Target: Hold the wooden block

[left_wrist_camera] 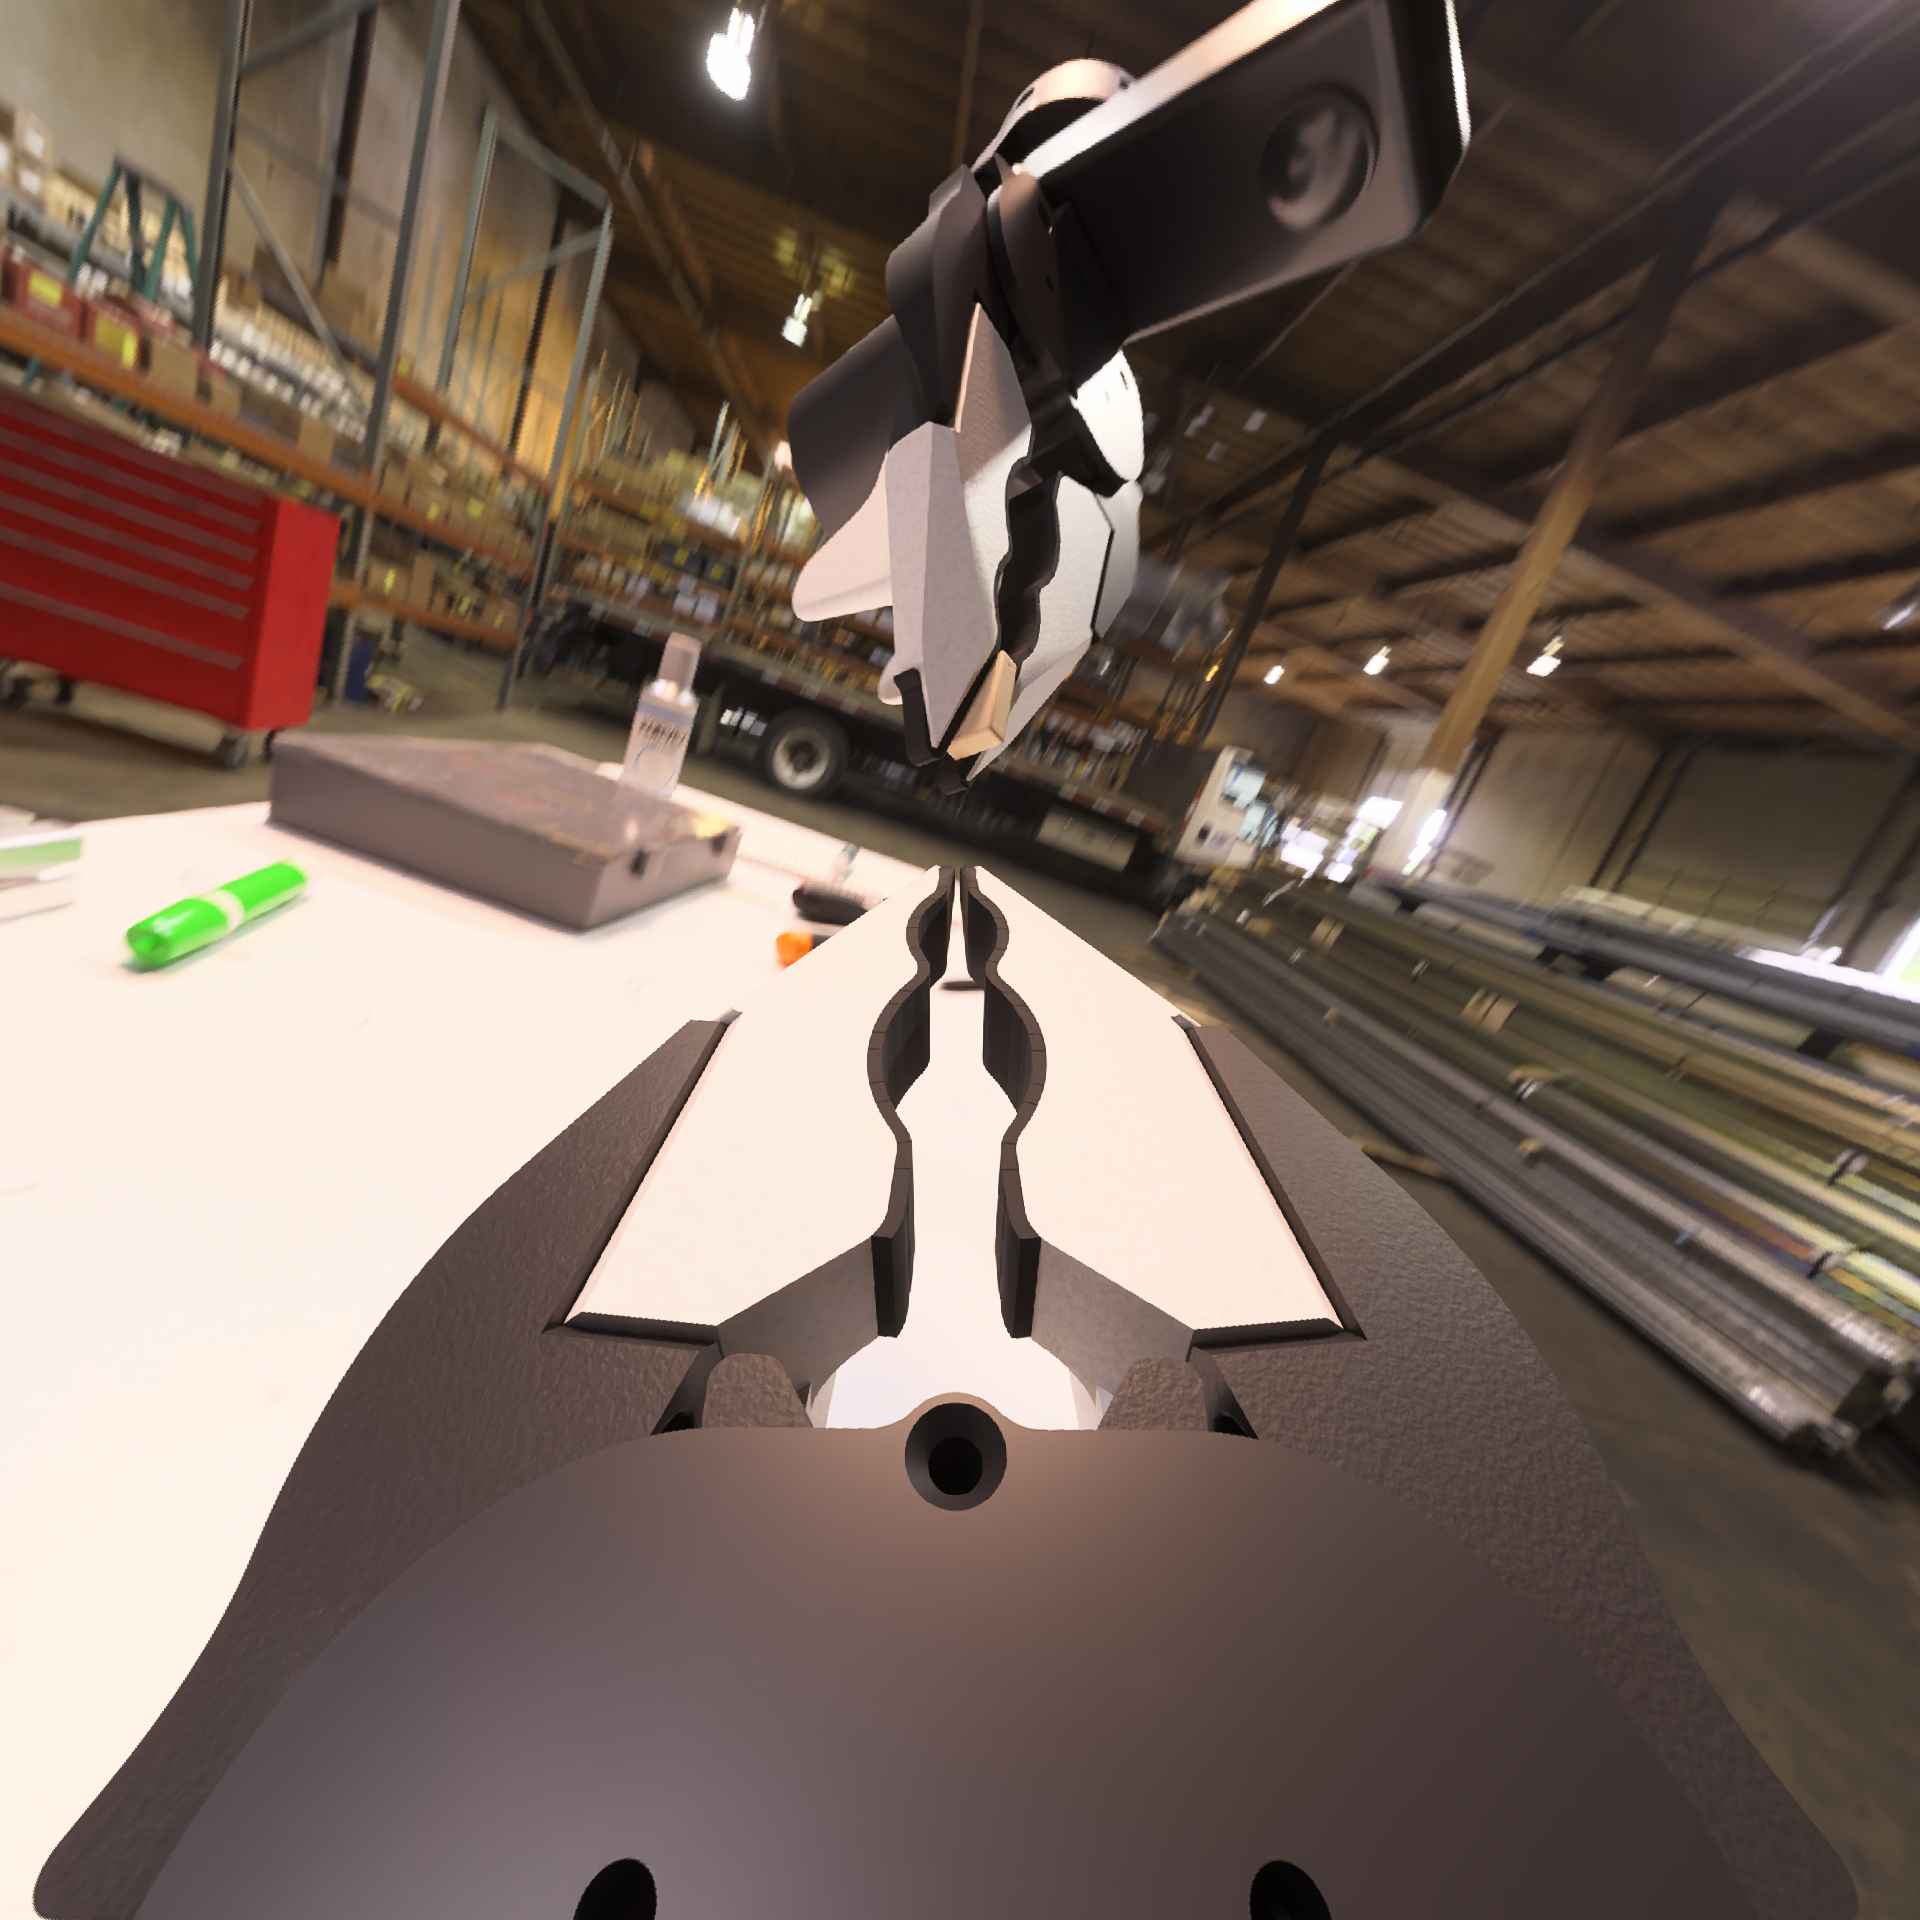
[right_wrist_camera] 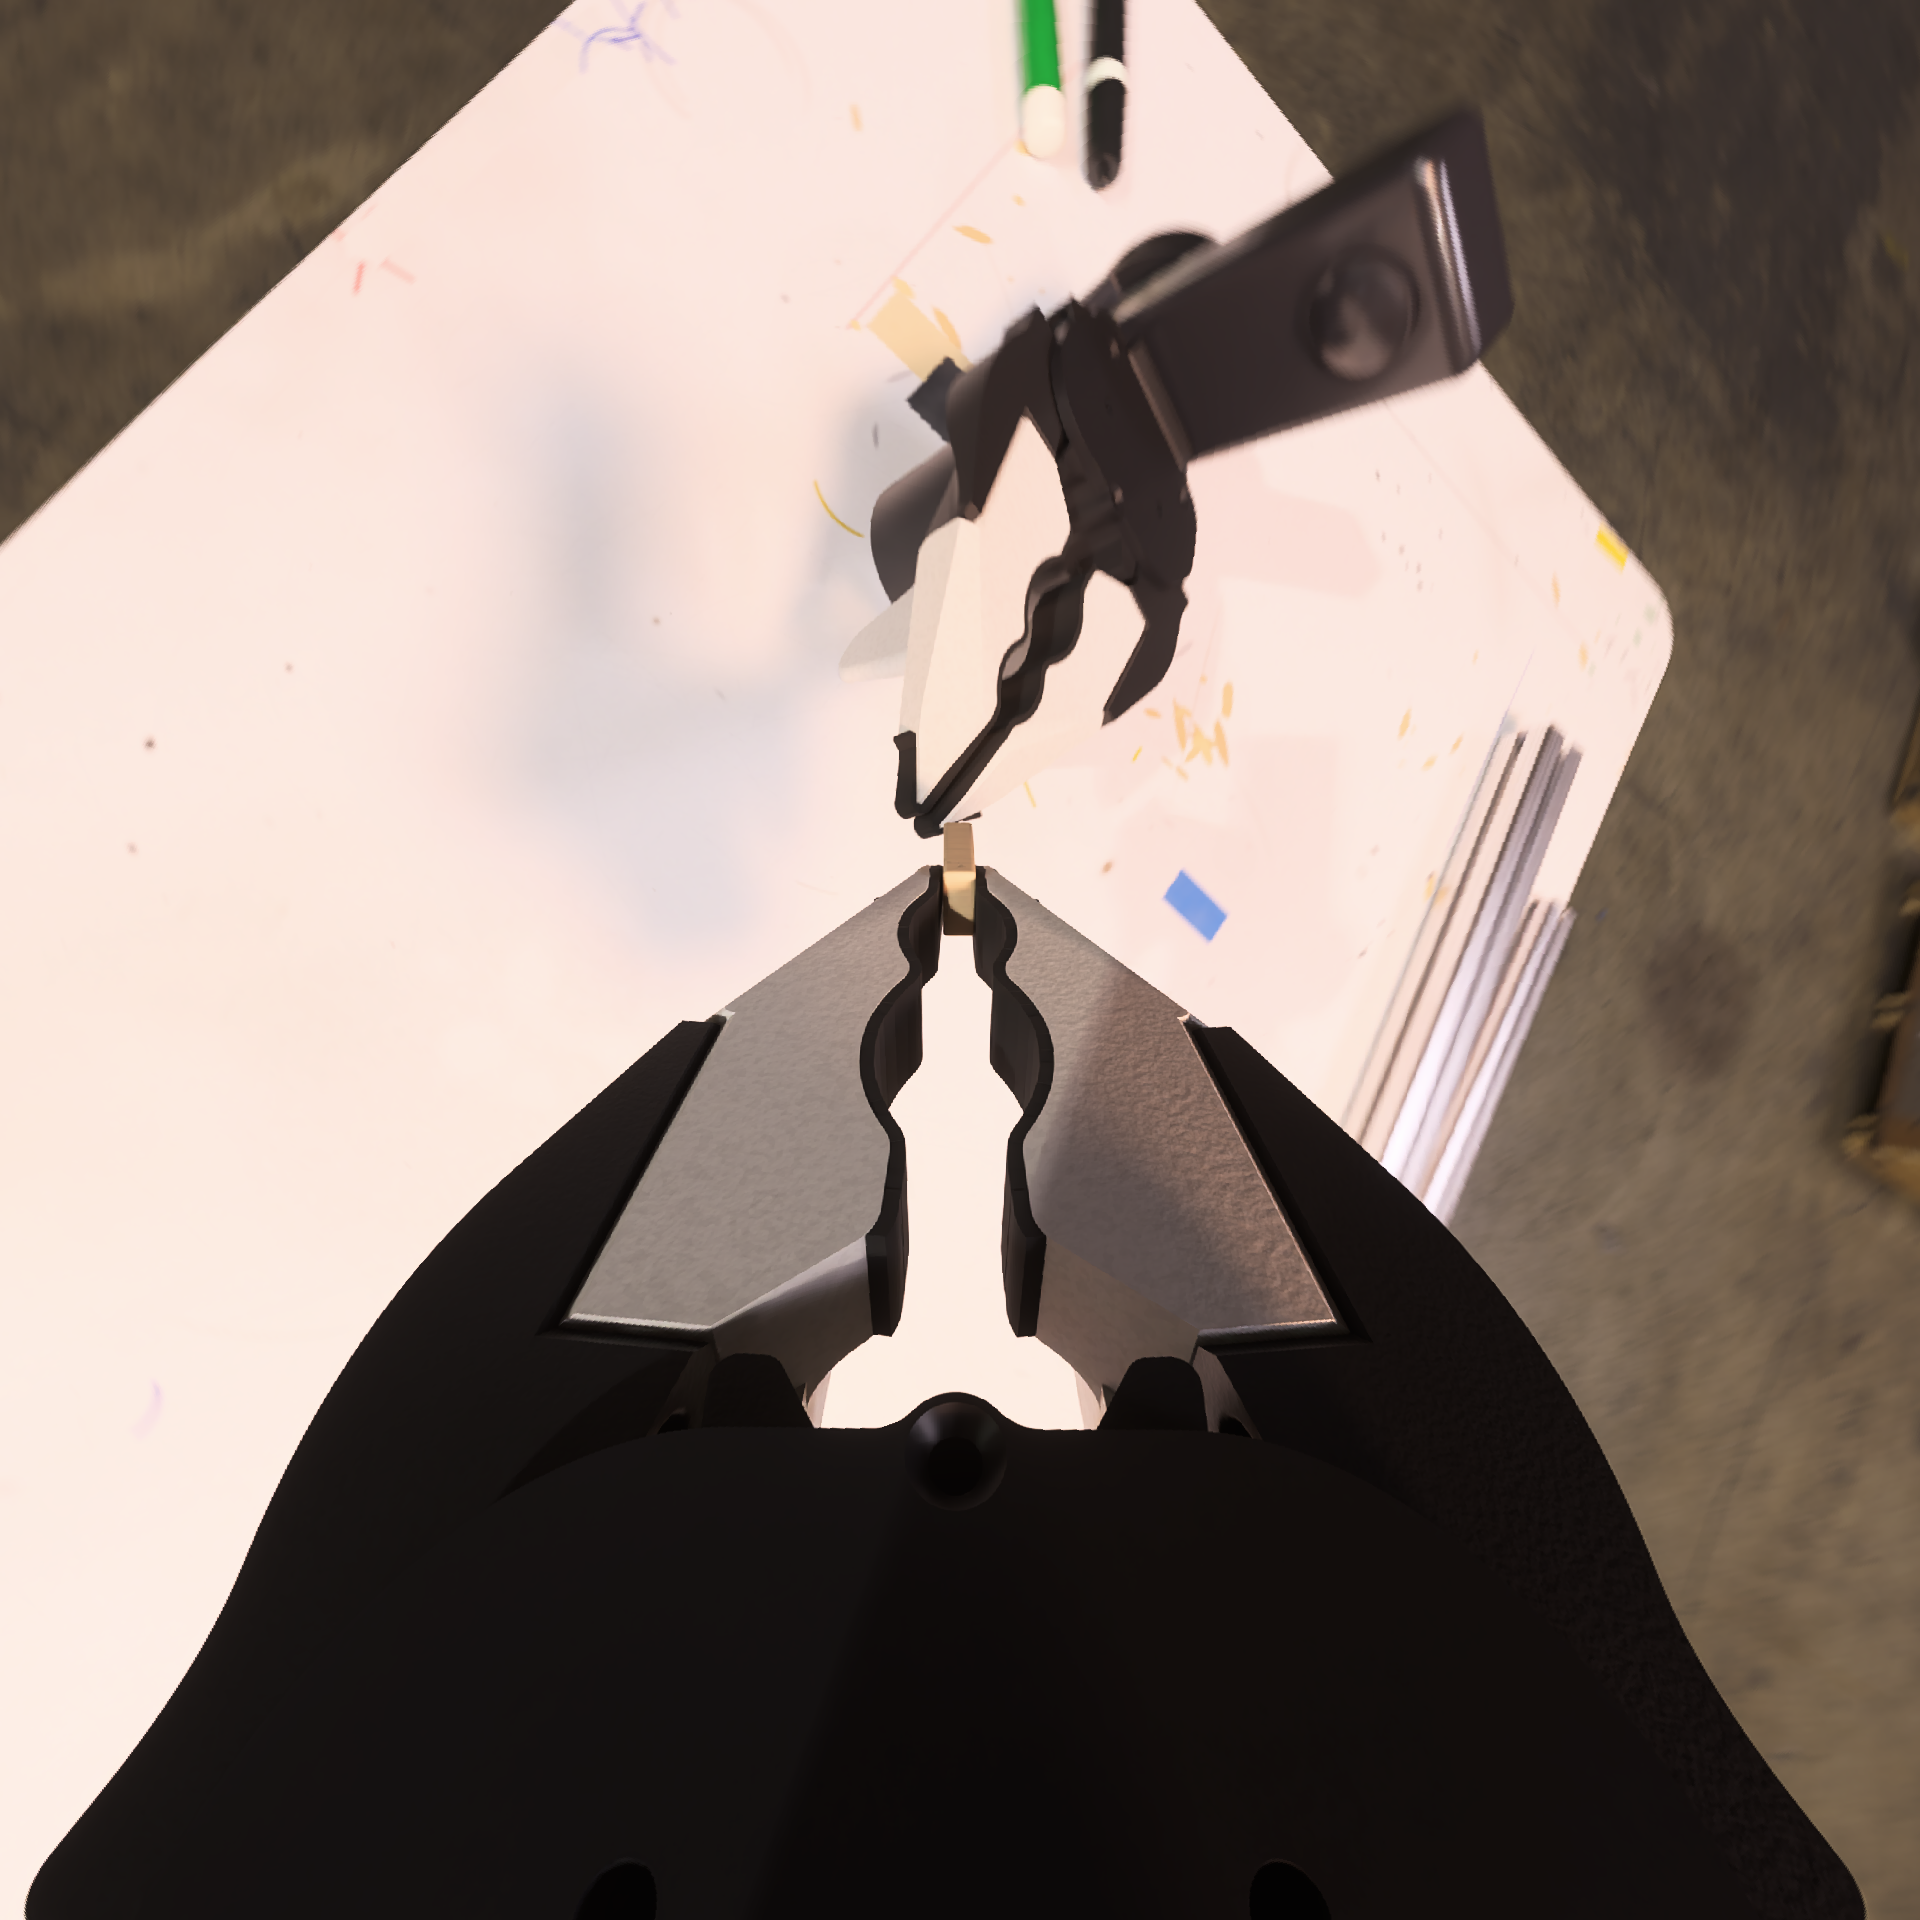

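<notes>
The wooden block (right_wrist_camera: pixel 958 906) is a small pale piece. My right gripper (right_wrist_camera: pixel 958 881) is shut on it, and one end sticks out past the fingertips. The right gripper points down over the white table (right_wrist_camera: pixel 416 831). In the left wrist view the right gripper (left_wrist_camera: pixel 951 764) hangs above and ahead, with the block (left_wrist_camera: pixel 982 712) between its fingers. My left gripper (left_wrist_camera: pixel 956 881) is shut with nothing in it and sits low over the table. In the right wrist view the left gripper (right_wrist_camera: pixel 930 821) has its tips just beyond the block's free end; I cannot tell whether they touch.
A green marker (left_wrist_camera: pixel 218 914), a grey case (left_wrist_camera: pixel 499 821) and a white bottle (left_wrist_camera: pixel 665 727) lie on the table to the left. A green pen (right_wrist_camera: pixel 1039 62), a black pen (right_wrist_camera: pixel 1103 94), a blue chip (right_wrist_camera: pixel 1195 906) and stacked sheets (right_wrist_camera: pixel 1475 987) are near the table's edge.
</notes>
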You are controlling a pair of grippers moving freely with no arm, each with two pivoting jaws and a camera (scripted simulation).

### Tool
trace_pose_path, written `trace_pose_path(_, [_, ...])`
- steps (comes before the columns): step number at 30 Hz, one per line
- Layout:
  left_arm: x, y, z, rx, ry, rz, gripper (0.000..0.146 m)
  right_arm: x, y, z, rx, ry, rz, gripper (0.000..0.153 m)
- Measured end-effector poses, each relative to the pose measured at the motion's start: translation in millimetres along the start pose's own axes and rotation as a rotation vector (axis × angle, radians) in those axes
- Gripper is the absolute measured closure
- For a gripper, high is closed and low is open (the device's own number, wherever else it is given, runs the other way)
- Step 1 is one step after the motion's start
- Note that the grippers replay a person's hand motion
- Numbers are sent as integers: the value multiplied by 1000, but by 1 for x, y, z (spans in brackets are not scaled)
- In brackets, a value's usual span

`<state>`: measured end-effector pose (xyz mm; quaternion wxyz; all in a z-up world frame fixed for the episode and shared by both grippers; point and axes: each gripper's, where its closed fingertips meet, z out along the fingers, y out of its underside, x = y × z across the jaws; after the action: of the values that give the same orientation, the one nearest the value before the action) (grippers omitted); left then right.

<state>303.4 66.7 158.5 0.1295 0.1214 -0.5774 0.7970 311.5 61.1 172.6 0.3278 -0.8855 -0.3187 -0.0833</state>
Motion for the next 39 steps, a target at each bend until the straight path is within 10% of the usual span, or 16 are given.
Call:
trace_pose_path(13, [-9, 44, -3, -181, 55, -84, 146, -32, 38, 30, 530, -11, 795, 148])
trace_pose_path(39, [-19, 72, 1, -369, -43, -164, 146, -52, 59, 42, 264, 40, 840, 148])
